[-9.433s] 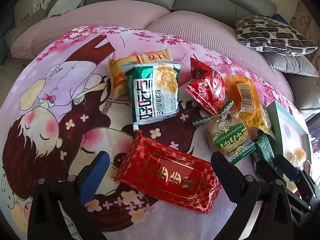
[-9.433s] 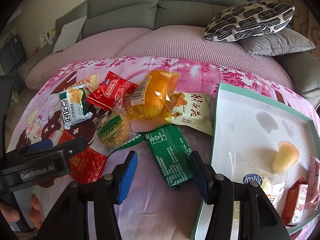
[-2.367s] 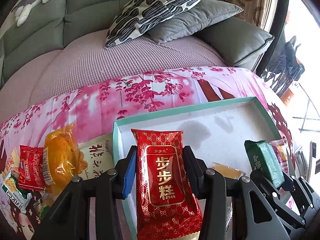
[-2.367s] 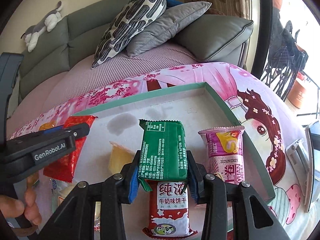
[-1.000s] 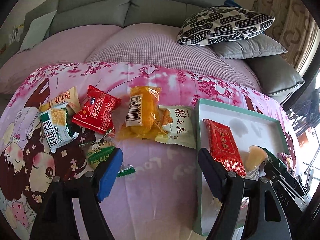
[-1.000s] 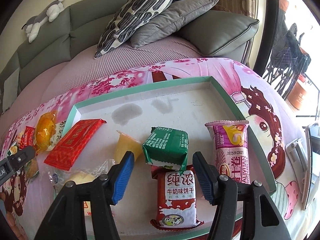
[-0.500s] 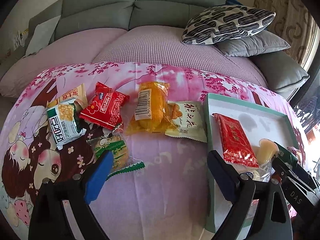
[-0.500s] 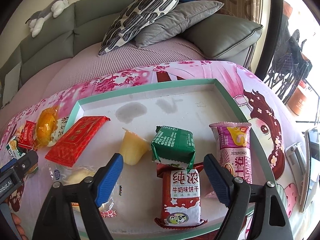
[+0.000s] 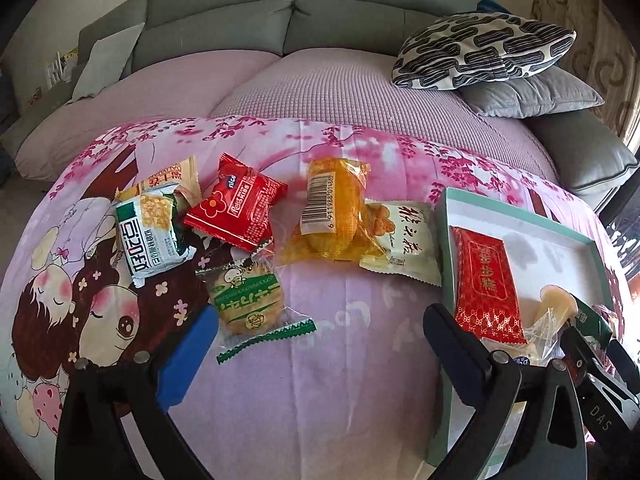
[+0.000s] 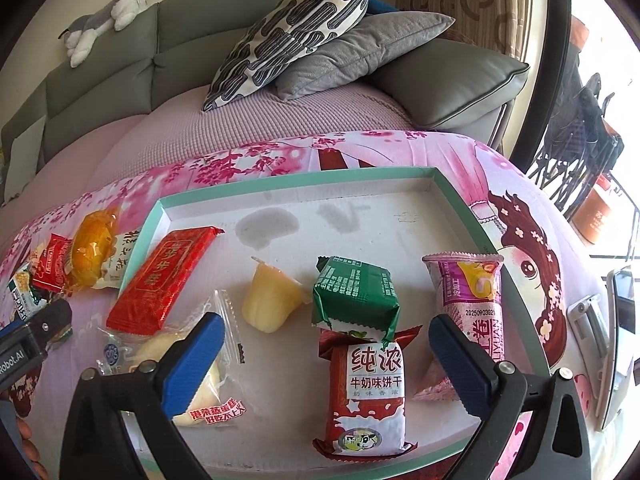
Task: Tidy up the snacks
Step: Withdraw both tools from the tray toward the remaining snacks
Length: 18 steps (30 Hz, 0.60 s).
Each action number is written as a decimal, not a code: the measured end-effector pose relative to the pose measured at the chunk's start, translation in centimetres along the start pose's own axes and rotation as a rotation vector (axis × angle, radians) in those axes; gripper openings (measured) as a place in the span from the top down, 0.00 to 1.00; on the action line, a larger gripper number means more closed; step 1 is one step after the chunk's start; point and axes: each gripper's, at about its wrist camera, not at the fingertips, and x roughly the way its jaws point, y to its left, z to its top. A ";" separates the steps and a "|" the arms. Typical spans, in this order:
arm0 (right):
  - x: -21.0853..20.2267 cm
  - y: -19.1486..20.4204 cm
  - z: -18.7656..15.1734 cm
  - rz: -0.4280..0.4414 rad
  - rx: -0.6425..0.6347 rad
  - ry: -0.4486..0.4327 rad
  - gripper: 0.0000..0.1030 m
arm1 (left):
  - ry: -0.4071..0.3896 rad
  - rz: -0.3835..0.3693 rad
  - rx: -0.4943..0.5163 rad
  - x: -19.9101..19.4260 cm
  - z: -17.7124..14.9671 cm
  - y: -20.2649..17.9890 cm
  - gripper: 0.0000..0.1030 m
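The teal-rimmed white tray holds a red gold-print pack, a jelly cup, a green pack leaning on a red-and-white biscuit pack, a pink roll pack and a clear bun pack. My right gripper hovers over these with its jaws opening and clear of the packs. My left gripper has its jaws opening over bare cloth, beside a round cookie pack. Beyond lie a green-and-white cracker pack, a red pack, an orange bag and a white pack.
Everything rests on a pink cartoon-print cloth spread over a grey sofa. Patterned and grey cushions lie behind the tray. A phone-like device sits past the tray's right rim. A plush toy tops the backrest.
Both grippers' jaws have spread wide. The red pack and the green pack, gripped earlier, now lie in the tray. The left gripper has swung back toward the loose snacks.
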 end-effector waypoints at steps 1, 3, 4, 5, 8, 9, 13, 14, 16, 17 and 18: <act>-0.1 0.0 0.0 -0.003 0.001 -0.005 0.00 | -0.008 0.012 -0.001 -0.2 0.1 0.0 0.01; -0.3 0.0 0.2 0.001 0.005 -0.012 0.00 | -0.026 0.045 -0.002 -0.5 0.2 0.1 0.01; -0.4 0.0 0.2 0.004 0.007 -0.015 0.00 | -0.037 0.060 -0.003 -0.7 0.3 0.2 0.01; -0.5 0.1 0.3 0.005 0.011 -0.018 0.00 | -0.046 0.066 -0.002 -0.9 0.3 0.2 0.01; -0.7 0.5 0.5 0.025 0.009 -0.025 0.00 | -0.057 0.059 -0.011 -1.2 0.4 0.5 0.01; -0.8 0.8 0.6 0.031 0.004 -0.032 0.00 | -0.059 0.064 -0.017 -1.3 0.4 0.7 0.01; -1.4 2.0 0.7 0.044 -0.020 -0.061 0.00 | -0.066 0.092 -0.048 -1.6 0.5 1.5 0.01; -1.5 2.2 0.7 0.044 -0.022 -0.065 0.00 | -0.066 0.091 -0.059 -1.7 0.6 1.8 0.01; -1.6 2.5 0.8 0.046 -0.013 -0.073 0.00 | -0.064 0.095 -0.082 -1.8 0.8 2.6 0.01; -1.7 2.6 0.8 0.058 -0.005 -0.076 0.00 | -0.062 0.103 -0.091 -1.8 0.8 3.1 0.01; -1.8 2.6 0.8 0.071 0.005 -0.079 0.00 | -0.061 0.113 -0.097 -1.8 0.9 3.5 0.01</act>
